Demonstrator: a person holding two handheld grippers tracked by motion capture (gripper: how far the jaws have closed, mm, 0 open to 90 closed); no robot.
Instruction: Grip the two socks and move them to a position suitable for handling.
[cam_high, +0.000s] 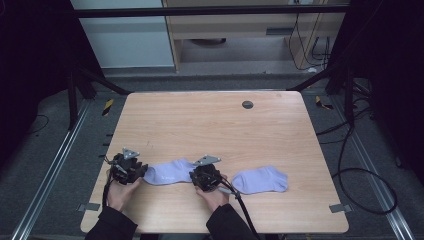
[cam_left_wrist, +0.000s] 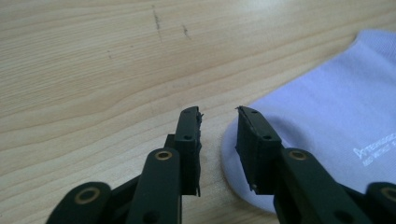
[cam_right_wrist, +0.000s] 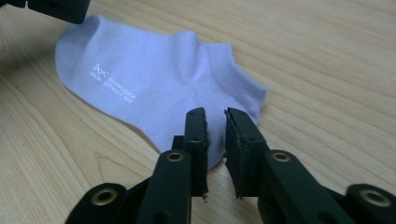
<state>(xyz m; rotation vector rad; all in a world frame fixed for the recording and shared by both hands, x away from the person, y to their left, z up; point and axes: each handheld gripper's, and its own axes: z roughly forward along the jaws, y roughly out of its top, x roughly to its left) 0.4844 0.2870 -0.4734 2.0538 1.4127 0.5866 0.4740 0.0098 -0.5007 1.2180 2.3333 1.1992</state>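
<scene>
Two lilac ankle socks lie flat on the wooden surface (cam_high: 210, 130). Landmark: the left sock (cam_high: 170, 171), the one between the two grippers.

Left gripper (cam_high: 141, 173) sits at that sock's left end, held in the person's left hand (cam_high: 121, 192). In the left gripper view its fingers (cam_left_wrist: 189, 140) stand partly apart – a clear gap, bare wood showing through it. One finger rests over the rounded edge of the sock (cam_left_wrist: 327, 126), the other over wood just beside it. Nothing is pinched; the fabric lies flat, not lifted.

Right gripper (cam_high: 194, 176) sits at the sock's right end, in the right hand (cam_high: 214, 195). In the right gripper view its fingers (cam_right_wrist: 243, 140) are a narrow gap apart, poised over the near edge of the sock (cam_right_wrist: 154, 79) by the cuff end. Fabric shows in the gap, but the pads don't press on it – no grip. White printed lettering is visible on the sock, too small to read.

Second sock (cam_high: 261, 180) lies to the right of the landmark sock, beyond the right gripper, apart from both grippers and untouched. A small dark round insert (cam_high: 247, 104) sits well behind both socks, near the surface's far edge.
</scene>
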